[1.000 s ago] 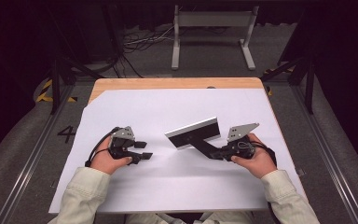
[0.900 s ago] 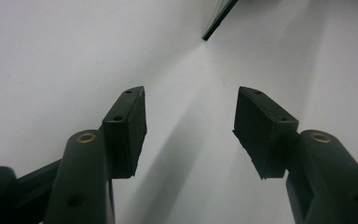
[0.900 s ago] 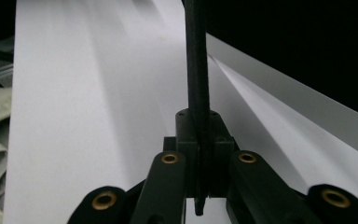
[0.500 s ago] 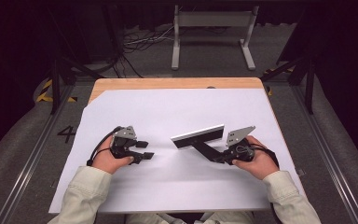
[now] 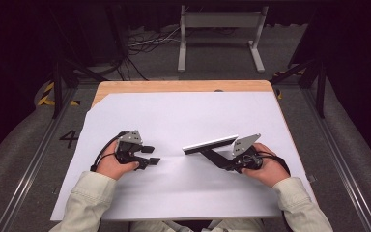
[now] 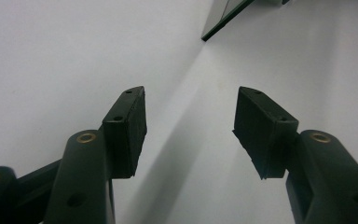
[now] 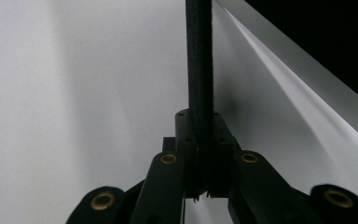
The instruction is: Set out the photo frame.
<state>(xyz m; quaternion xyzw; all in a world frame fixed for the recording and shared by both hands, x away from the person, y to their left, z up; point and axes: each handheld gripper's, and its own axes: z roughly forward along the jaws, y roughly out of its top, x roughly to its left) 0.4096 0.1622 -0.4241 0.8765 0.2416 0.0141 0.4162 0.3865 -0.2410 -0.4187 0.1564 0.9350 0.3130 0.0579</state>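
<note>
Squeegee-like tool [image 5: 211, 146], a pale flat blade on a black handle, is held above the white sheet [image 5: 183, 116] that covers the table, right of centre in the high view. Its blade runs slantwise, the far end raised toward the right, and its dark handle leads back down to the right gripper [image 5: 228, 166]. That gripper is clamped on the handle, and the person's right hand [image 5: 265, 166] wraps its body. The left gripper [image 5: 152, 155] lies well apart from the tool, on the left half of the sheet, held in the left hand [image 5: 111, 164]; its jaws stand parted with nothing between them. A wooden table edge [image 5: 174, 86] shows beyond the sheet's far side. A metal stand [image 5: 220, 29] is on the floor behind the table.

Left gripper view: the left gripper [image 6: 189, 126] points along the bare white sheet [image 6: 51, 56]. Both black pads are spread wide, the gap between them vacant. One corner of the tool's blade [image 6: 223, 18] enters at the top edge, clear of the jaws.

Right gripper view: the right gripper [image 7: 200, 154] is closed tight on the black handle [image 7: 199, 60], which rises straight up from between the pads. The blade [image 7: 307, 79] crosses the upper right as a grey strip, tilted over the white sheet [image 7: 74, 93].
</note>
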